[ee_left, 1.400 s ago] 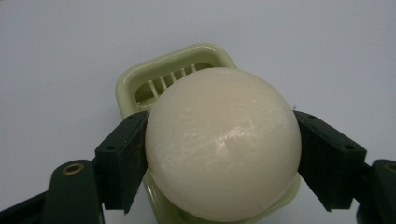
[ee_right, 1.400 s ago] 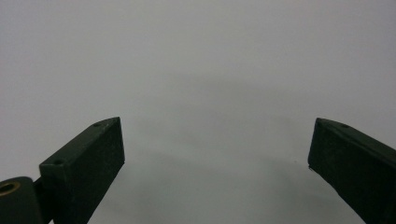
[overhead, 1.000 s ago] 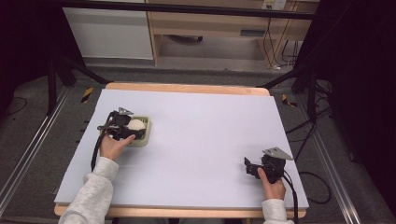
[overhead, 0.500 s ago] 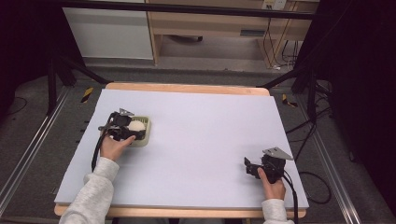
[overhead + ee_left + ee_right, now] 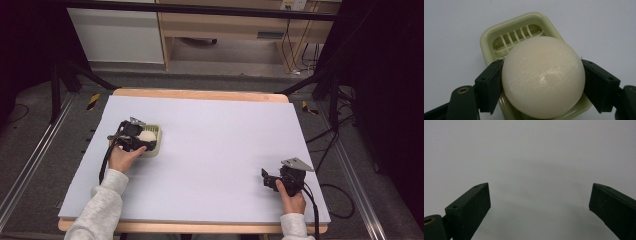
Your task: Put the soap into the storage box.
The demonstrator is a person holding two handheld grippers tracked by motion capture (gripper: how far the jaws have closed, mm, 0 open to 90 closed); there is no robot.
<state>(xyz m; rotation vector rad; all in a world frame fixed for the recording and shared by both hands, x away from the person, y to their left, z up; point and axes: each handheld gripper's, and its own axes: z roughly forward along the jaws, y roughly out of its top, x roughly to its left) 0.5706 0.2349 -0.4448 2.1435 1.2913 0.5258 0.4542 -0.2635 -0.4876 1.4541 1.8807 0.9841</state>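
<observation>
A round cream soap bar (image 5: pixel 543 76) is held between the black jaws of my left gripper (image 5: pixel 541 85), which is shut on it just above a pale green slatted soap dish (image 5: pixel 520 28). In the high view the left gripper (image 5: pixel 134 137) sits over the soap dish (image 5: pixel 156 131) at the table's left, with the soap bar (image 5: pixel 147 135) showing pale at its tip. Near the front right corner my right gripper (image 5: pixel 267 179) rests low over the white table, its jaws wide apart. The right gripper (image 5: pixel 539 205) has nothing between its fingers but bare white surface.
The white table top (image 5: pixel 220 135) has a wooden rim (image 5: pixel 200 95) along the far edge. A black frame and cables stand at the right (image 5: pixel 330 145). Cabinets (image 5: pixel 120 35) lie beyond the table.
</observation>
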